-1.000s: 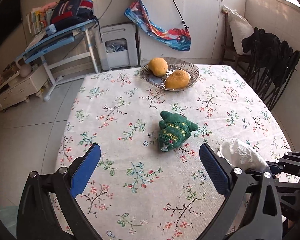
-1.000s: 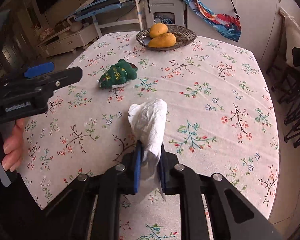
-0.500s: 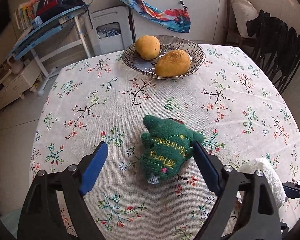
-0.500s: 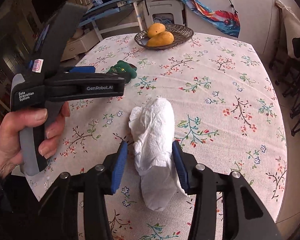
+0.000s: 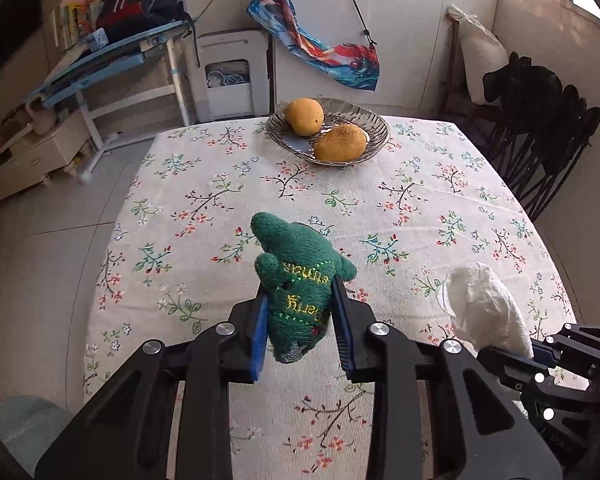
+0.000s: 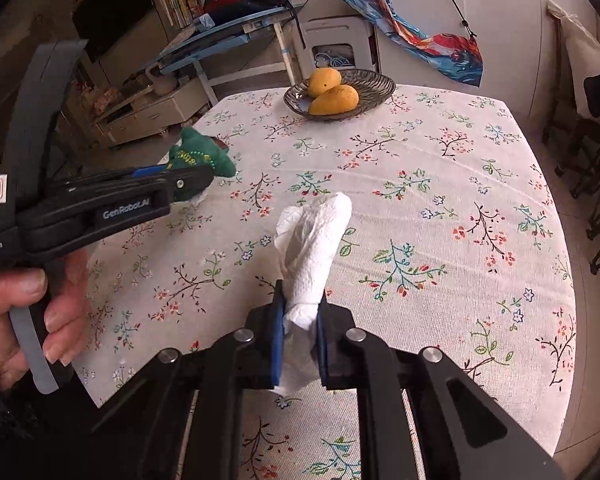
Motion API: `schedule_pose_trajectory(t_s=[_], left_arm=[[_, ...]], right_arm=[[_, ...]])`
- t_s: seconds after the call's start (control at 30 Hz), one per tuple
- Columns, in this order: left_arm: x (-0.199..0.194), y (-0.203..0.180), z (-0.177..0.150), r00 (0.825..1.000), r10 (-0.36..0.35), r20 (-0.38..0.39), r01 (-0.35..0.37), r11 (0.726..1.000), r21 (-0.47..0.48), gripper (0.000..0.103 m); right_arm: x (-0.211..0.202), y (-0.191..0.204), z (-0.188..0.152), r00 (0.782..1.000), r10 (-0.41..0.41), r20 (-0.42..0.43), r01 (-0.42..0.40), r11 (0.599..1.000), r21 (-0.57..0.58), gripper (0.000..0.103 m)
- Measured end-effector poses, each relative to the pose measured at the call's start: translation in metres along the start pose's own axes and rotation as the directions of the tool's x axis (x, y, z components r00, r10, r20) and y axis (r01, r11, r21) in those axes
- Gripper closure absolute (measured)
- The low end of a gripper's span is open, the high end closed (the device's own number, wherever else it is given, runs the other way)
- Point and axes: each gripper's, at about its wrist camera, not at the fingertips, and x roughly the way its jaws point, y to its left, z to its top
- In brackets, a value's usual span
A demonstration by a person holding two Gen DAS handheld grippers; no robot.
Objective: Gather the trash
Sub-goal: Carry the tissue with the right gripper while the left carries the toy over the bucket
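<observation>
The left gripper [image 5: 303, 334], its blue-padded black jaws clenched on a small green knitted tree-shaped plush toy [image 5: 298, 294] with gold stitched lettering too skewed to read, holds it above the near middle of the flower-printed white tablecloth [image 5: 420, 200]. The right gripper [image 6: 299, 340] grips a crumpled white paper towel [image 6: 314, 240] by its lower end, which is hidden between the pads. In the right wrist view the left tool's side reads "GenRobot.AI" and a partly cut-off "Data Acquisition System", and a ribbed grey dish [image 6: 374, 84] with two yellow mangoes [image 6: 334, 99] sits at the table's far edge.
</observation>
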Motion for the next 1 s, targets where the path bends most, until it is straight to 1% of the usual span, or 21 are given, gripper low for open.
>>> schedule_pose_trajectory(t_s=[0.1,0.2,0.37,0.53,0.67,0.8,1.0], left_arm=[[-0.037,0.008,-0.016,0.998,0.039,0.051,-0.038,0.999,-0.02,0.075],[-0.07,0.017,-0.036,0.993,0.076,0.092,-0.071,0.996,-0.055,0.075],[-0.116,0.027,-0.075,0.982,0.126,0.144,-0.114,0.99,-0.088,0.074],[-0.147,0.028,-0.106,0.977,0.128,0.17,-0.113,0.989,-0.098,0.074],[-0.162,0.025,-0.125,0.974,0.131,0.187,-0.116,0.989,-0.089,0.074],[-0.172,0.017,-0.136,0.967,0.145,0.212,-0.134,0.989,-0.062,0.073],[-0.183,0.014,-0.148,0.964,0.141,0.224,-0.13,0.989,-0.066,0.073]], right_arm=[[-0.016,0.004,-0.008,0.996,0.061,0.071,-0.064,0.997,0.042,0.089],[-0.035,0.015,-0.019,0.982,0.114,0.149,-0.122,0.991,0.047,0.089],[-0.063,0.034,-0.044,0.962,0.145,0.232,-0.157,0.987,0.033,0.089],[-0.076,0.043,-0.059,0.956,0.146,0.255,-0.161,0.986,0.038,0.089],[-0.082,0.043,-0.067,0.955,0.137,0.262,-0.156,0.986,0.053,0.089],[-0.088,0.044,-0.076,0.955,0.13,0.268,-0.15,0.987,0.056,0.089],[-0.092,0.044,-0.079,0.952,0.124,0.279,-0.147,0.987,0.06,0.089]])
